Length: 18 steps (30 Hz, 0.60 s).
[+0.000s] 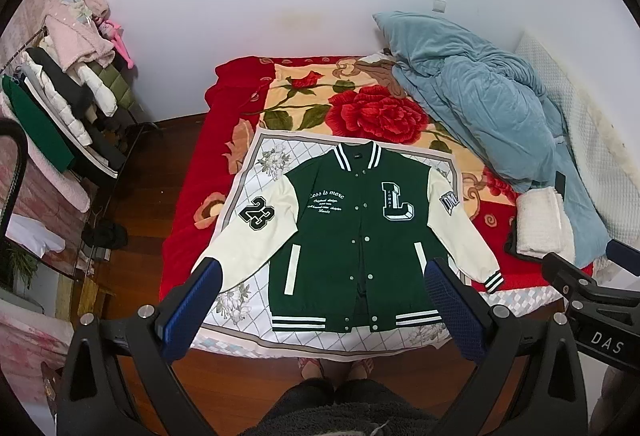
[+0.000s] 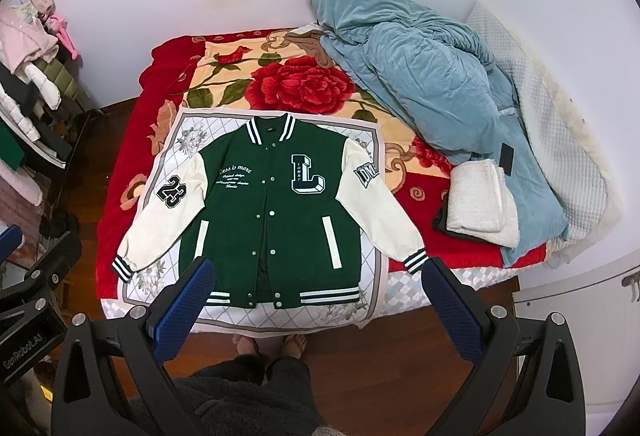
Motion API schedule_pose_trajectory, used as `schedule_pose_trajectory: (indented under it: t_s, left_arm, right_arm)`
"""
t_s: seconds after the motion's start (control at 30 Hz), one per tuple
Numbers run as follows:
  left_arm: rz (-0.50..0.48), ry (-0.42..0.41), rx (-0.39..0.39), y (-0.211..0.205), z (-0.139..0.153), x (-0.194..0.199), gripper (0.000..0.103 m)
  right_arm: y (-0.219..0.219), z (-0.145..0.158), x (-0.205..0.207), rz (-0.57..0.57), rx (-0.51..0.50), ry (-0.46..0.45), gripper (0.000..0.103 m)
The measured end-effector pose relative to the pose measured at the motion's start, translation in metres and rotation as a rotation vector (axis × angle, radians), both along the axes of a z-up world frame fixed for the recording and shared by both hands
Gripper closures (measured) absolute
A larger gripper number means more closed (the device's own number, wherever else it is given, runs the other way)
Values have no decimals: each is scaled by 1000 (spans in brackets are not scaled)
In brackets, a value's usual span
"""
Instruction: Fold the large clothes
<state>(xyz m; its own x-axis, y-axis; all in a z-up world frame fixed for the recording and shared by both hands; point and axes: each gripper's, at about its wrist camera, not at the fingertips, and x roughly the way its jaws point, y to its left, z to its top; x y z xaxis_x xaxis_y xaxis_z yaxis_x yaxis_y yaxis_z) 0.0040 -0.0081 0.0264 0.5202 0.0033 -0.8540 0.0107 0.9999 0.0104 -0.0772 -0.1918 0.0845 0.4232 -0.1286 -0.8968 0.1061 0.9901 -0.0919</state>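
A green varsity jacket (image 1: 352,232) (image 2: 276,211) with cream sleeves lies flat, face up and snapped shut, on a white patterned cloth (image 1: 256,171) (image 2: 180,139) at the bed's near end. Both sleeves (image 1: 256,232) (image 2: 376,211) spread out to the sides. My left gripper (image 1: 324,300) hovers open above the jacket's hem, its blue pads (image 1: 192,308) wide apart and holding nothing. My right gripper (image 2: 316,300) also hangs open above the hem and the near edge of the bed, empty. Each gripper's body shows at the edge of the other's view.
A red rose blanket (image 1: 372,107) (image 2: 296,83) covers the bed, with a blue quilt (image 1: 492,111) (image 2: 432,83) bunched at the right and a folded white towel (image 1: 540,224) (image 2: 480,195) beside it. A clothes rack (image 1: 68,103) stands at the left. A person's feet (image 2: 272,344) stand on the wooden floor.
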Motion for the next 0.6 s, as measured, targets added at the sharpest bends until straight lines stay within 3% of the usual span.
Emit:
schedule_pose_trajectory:
  t_s: [0.47,0.6]
  left_arm:
    - [-16,4,-13,3,-9,16,0]
    - [-1,-30,22,5,-30,34,0]
  right_arm:
    - [-5,0,2,-11,-3,3,0]
    - [-23,-25,16,-59,35,-4,0]
